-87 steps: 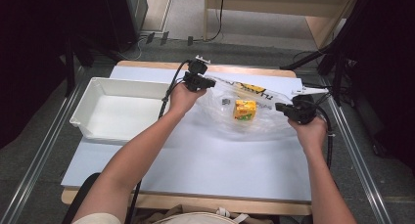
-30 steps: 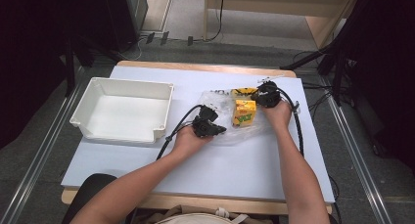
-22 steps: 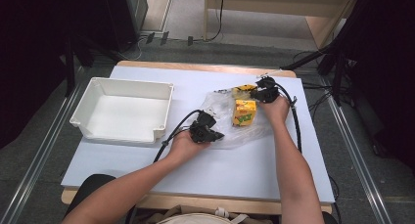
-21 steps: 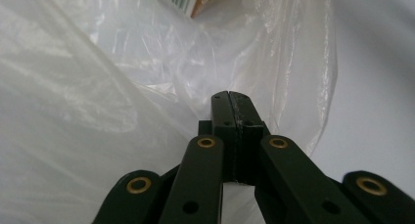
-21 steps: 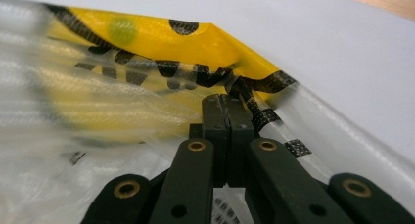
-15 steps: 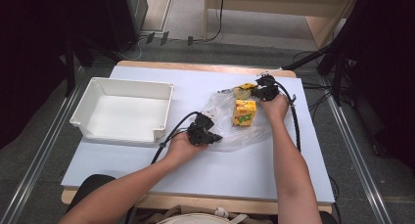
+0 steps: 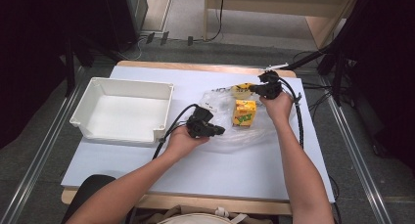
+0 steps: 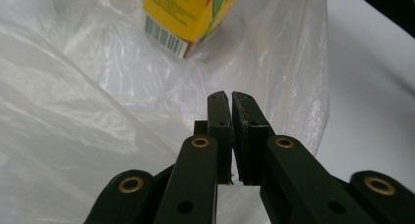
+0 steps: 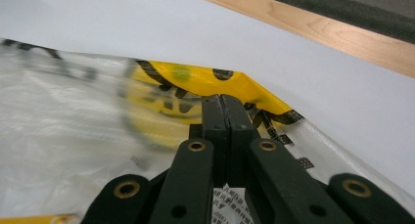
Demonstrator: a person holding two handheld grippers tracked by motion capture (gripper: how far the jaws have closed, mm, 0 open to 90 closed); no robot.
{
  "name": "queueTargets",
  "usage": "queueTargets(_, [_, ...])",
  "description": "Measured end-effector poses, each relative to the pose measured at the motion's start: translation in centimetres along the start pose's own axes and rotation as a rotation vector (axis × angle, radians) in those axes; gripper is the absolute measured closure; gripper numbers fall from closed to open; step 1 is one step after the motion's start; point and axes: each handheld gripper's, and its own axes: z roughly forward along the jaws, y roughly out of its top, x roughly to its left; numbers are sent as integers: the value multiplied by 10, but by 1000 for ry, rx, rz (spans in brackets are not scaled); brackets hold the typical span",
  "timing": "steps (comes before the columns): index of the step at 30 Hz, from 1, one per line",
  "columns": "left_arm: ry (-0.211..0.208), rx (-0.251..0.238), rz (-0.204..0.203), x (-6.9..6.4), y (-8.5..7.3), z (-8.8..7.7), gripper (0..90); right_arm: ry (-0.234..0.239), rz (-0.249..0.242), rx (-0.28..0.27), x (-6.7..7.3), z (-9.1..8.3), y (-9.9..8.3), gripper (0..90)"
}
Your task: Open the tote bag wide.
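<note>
A clear plastic bag (image 7: 244, 136) lies on the white table with a yellow juice carton (image 7: 243, 112) inside it. My left gripper (image 7: 222, 131) pinches the bag's near left edge. In the left gripper view its jaws (image 8: 230, 94) stand a hair apart over the film (image 8: 73, 111), with the carton (image 8: 188, 13) just beyond. My right gripper (image 7: 250, 88) is at the bag's far right corner, by its yellow printed band (image 7: 241, 90). In the right gripper view the jaws (image 9: 221, 98) are shut on the film (image 9: 73, 136), with the yellow band (image 9: 195, 79) past the tips.
A white empty tray (image 7: 122, 84) stands on the left of the table. The white table sheet (image 7: 220, 170) runs toward the person, whose forearms come in from below. A wooden table edge (image 9: 318, 33) runs along the far side.
Both hands came in from the far edge to the bag. Over the last second both grippers rose slightly, and the bag's held edges lifted with them.
</note>
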Motion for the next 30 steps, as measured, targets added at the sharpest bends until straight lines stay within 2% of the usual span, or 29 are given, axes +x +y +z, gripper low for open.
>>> queueTargets(5, [6, -24, 30, 4, 12, -10, 882, 11, 15, -21, 1, -13, -3, 900])
queueTargets(8, [-4, -38, 26, 6, 16, -17, 887, 12, 12, -30, 3, -22, -4, 900])
queueTargets(12, [-12, -38, 28, 8, 21, -25, 887, 30, 0, -43, 8, -38, -7, 900])
queueTargets(14, [-19, -33, 30, 8, 24, -27, 886, 34, -2, -50, 9, -40, -8, 900])
queueTargets(19, [-19, -22, 43, 7, 30, -29, 881, 43, -1, -56, 12, -58, -16, 900])
queueTargets(24, [0, -22, 52, 11, 43, -30, 891, 44, -17, -58, 15, -71, -27, 900])
queueTargets(25, [6, -30, 51, 13, 50, -29, 896, 45, -17, -59, 16, -73, -30, 900])
queueTargets(29, [28, -35, 52, 18, 62, -27, 900, 46, -22, -59, 16, -76, -36, 900])
queueTargets(30, [30, -38, 48, 21, 66, -26, 900, 51, -24, -59, 17, -77, -43, 900])
